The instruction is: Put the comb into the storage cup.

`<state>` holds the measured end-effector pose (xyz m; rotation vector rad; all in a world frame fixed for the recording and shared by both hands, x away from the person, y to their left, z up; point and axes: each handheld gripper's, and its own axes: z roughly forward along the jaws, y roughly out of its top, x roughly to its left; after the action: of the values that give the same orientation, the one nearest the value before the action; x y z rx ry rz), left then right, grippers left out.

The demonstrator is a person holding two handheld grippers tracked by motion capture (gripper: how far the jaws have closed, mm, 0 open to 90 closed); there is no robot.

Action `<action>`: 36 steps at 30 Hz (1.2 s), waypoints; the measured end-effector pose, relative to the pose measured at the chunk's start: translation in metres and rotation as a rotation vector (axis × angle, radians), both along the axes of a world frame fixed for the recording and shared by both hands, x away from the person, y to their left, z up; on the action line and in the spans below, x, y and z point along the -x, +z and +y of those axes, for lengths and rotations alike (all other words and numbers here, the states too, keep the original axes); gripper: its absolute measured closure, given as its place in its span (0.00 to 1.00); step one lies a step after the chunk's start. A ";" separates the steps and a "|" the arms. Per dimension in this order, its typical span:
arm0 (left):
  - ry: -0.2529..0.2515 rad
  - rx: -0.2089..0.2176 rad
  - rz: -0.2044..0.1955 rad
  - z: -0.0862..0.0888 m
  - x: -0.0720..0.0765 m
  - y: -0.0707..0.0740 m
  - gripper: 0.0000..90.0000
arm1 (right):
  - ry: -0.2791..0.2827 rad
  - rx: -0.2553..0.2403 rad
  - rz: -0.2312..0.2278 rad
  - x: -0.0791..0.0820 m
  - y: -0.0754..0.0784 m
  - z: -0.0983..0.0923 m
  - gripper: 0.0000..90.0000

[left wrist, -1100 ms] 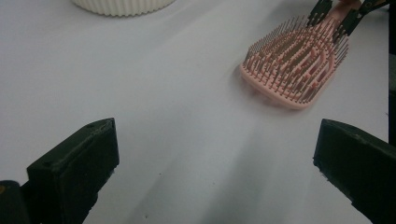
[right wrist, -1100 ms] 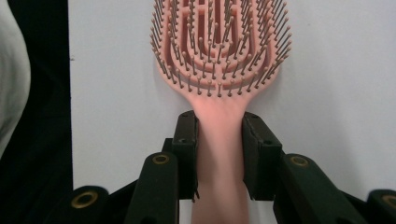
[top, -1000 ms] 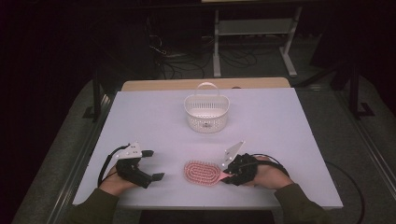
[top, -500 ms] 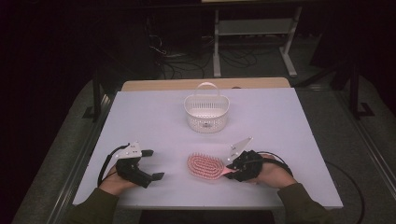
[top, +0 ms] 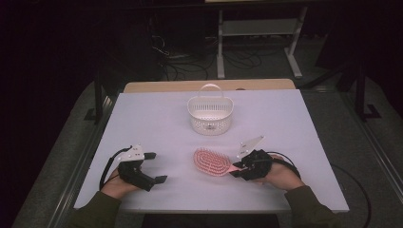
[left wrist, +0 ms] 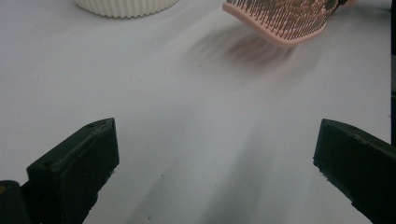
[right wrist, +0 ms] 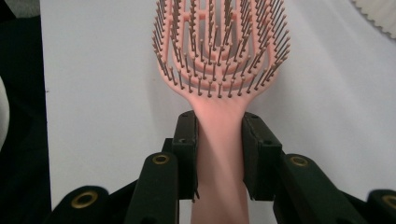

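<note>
A pink hairbrush point(top: 212, 162) with its bristles up hangs just above the white table point(top: 294, 123), a shadow under it. My right gripper point(top: 236, 169) is shut on its handle point(right wrist: 219, 140), one jaw on each side. The brush head point(left wrist: 280, 18) is at the top of the left gripper view, lifted off the surface. At the table's front left my left gripper point(top: 154, 167) is open, jaws wide apart with nothing between them. A white ribbed basket point(top: 210, 113) with a hoop handle stands at the middle back.
The table's front edge runs just below both hands. A wooden board point(top: 209, 85) sticks out behind the table. Cables and a metal stand point(top: 256, 42) lie on the dark floor beyond. Bare table surface lies between the grippers and the basket.
My right gripper has carried the brush up off the table and a little toward the basket. The left gripper has stayed where it was.
</note>
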<state>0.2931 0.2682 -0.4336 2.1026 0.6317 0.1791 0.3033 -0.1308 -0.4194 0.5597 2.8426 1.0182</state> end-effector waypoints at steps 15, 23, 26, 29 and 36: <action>0.002 0.016 0.008 0.000 -0.002 0.002 0.00 | -0.076 -0.069 -0.021 -0.004 0.007 -0.010 0.76; -0.001 0.018 0.005 -0.002 -0.003 0.003 0.00 | -0.114 -0.137 -0.038 -0.005 0.013 -0.014 0.76; 0.000 0.025 0.009 -0.003 -0.003 0.003 0.00 | -0.125 -0.162 -0.045 -0.007 0.015 -0.015 0.76; -0.001 0.023 0.008 -0.005 -0.004 0.004 0.00 | -0.135 -0.179 -0.048 -0.009 0.016 -0.016 0.76; 0.002 0.044 0.013 -0.006 -0.005 0.006 0.00 | -0.147 -0.211 -0.055 -0.013 0.019 -0.017 0.76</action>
<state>0.2978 0.2624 -0.4276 2.0621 0.6401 0.1520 0.3159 -0.1474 -0.4004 0.7326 2.6187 1.2920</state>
